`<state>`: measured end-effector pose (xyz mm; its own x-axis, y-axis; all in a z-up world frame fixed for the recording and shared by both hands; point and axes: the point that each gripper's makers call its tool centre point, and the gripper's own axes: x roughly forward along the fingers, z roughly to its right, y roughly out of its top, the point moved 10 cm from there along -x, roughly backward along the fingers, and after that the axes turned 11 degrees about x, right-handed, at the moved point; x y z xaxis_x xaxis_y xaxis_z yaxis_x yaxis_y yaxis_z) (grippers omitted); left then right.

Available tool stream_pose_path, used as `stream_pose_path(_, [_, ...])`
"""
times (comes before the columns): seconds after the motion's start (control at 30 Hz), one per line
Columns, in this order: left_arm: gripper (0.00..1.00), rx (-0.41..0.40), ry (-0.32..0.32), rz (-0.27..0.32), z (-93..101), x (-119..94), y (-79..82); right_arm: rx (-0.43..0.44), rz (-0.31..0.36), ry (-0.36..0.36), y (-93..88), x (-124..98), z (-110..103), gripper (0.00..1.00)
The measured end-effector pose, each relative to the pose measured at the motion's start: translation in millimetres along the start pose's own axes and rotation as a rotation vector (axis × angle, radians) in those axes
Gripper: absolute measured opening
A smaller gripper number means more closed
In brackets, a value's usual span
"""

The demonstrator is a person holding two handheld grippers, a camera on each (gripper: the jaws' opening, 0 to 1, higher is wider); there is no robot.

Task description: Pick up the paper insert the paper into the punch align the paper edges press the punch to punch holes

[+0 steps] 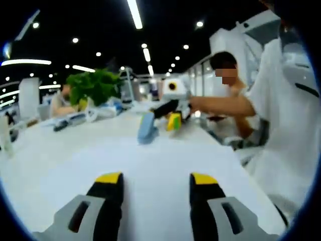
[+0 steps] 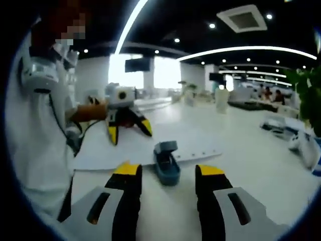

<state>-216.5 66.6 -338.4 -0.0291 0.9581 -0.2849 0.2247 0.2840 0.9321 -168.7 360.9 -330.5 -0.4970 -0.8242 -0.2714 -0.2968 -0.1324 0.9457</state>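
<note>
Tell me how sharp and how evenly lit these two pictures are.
Left gripper view: soft throughout, the blue punch and green plant smeared, ceiling lights stretched into curved streaks by the fisheye. Right gripper view: somewhat crisper on the punch and paper, but the bright windows at the back are blown out and the white table looks washed.

Each claw point(image 1: 156, 188) point(image 2: 167, 183) has black jaws, yellow tips and grey housings.
</note>
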Motion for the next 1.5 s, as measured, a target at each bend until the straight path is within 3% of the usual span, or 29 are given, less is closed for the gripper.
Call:
stream_pose_path(0.23, [0.53,-0.01,0.003,-0.004,0.9,2.0,-0.4,0.017,-0.026,0.022,-2.9,3.9,4.9,0.39])
stream_pose_path(0.5, [0.52,-0.019,-0.005,-0.004,2.2,4.4,-0.8,-0.035,-0.057,0.047,-4.7,8.8,7.9,0.31])
stream_pose_path(0.63, [0.52,-0.026,-0.004,-0.006,2.5,5.6,-1.2,-0.004,-0.053,0.055,-4.4,8.2,9.5,0.3])
stream_pose_path(0.8, [0.52,-0.031,-0.002,-0.006,2.5,6.2,-1.9,-0.036,-0.054,0.065,-4.6,10.0,9.7,0.24])
stream_pose_path(1.5, [0.51,-0.036,0.007,-0.006,1.6,6.4,-3.0,-0.048,-0.068,0.142,-7.2,7.8,4.4,0.23])
